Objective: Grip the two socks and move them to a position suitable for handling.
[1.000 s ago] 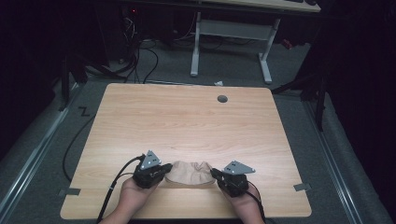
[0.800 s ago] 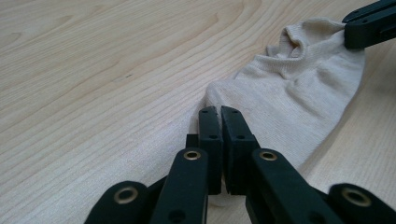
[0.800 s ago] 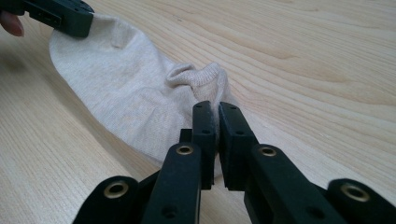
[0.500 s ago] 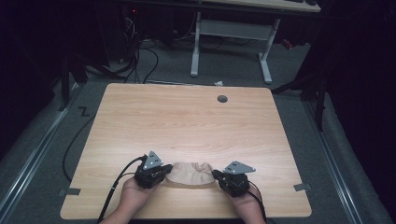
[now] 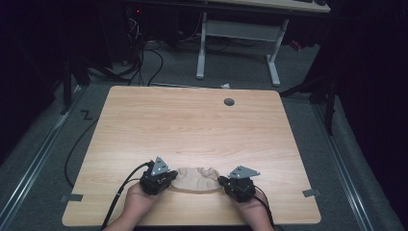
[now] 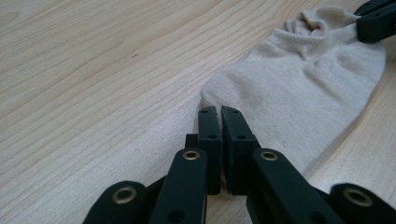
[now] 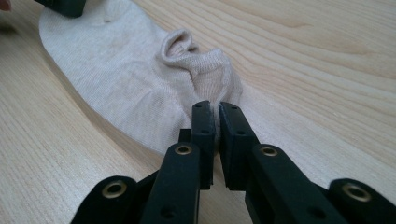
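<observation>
Sock (image 5: pixel 196 179) near table's (image 5: pixel 192 125) front edge, bare wood beyond.

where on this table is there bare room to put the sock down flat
Most of the table is bare: the whole wooden stretch from the sock back to the round hole, and both side strips. The crowded spot is the near edge, where the left gripper and right gripper pinch the sock's ends.
</observation>
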{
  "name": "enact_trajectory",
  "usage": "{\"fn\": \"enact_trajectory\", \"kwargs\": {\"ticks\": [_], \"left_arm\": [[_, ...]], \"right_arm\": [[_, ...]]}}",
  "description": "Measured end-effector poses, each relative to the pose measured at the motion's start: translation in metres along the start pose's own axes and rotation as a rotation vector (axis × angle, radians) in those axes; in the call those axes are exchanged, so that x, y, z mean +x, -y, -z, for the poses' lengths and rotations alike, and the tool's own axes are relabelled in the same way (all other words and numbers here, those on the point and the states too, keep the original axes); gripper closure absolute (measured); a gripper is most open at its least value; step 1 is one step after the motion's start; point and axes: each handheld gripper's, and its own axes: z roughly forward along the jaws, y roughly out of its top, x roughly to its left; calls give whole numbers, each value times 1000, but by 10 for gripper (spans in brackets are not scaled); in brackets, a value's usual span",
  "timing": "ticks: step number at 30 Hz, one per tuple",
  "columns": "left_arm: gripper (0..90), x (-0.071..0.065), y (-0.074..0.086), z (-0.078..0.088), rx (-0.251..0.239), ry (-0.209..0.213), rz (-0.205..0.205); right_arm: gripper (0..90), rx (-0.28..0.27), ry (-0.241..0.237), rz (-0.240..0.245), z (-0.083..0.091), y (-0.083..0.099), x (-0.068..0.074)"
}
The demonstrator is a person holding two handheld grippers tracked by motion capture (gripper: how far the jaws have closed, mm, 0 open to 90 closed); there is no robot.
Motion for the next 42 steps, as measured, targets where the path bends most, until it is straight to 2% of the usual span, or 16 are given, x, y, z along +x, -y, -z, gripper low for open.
{"fn": "enact_trajectory", "kwargs": {"ticks": [5,10,18,22,24,26,29,33,34,38,42], "left_arm": [[857,-1,1,-3,17,-21,-10],[797,-1,1,-3,17,-19,-9],[684,1,-2,5,-45,-2,16],[640,9,-4,9,-81,-7,40],[632,15,-4,11,-95,-13,55],[633,19,-3,12,-99,-12,60],[633,31,-3,19,-116,-42,72],[623,42,-2,29,-138,-69,96],[614,47,0,35,-153,-82,115],[608,56,2,43,-168,-110,133],[605,64,3,45,-166,-121,158]], "right_arm": [[835,15,-7,-8,-3,2,-1],[806,18,-11,-11,-3,2,-1],[732,-30,-6,-26,3,-1,-3],[697,-69,11,-36,7,-3,-3],[663,-79,25,-43,7,-4,-5],[601,-93,62,-60,7,-4,-8],[567,-121,102,-74,8,-4,-13],[554,-140,130,-81,9,-4,-19],[549,-148,147,-81,9,-3,-22],[538,-146,173,-66,6,-2,-29],[518,-147,199,-85,6,0,-40]]}}
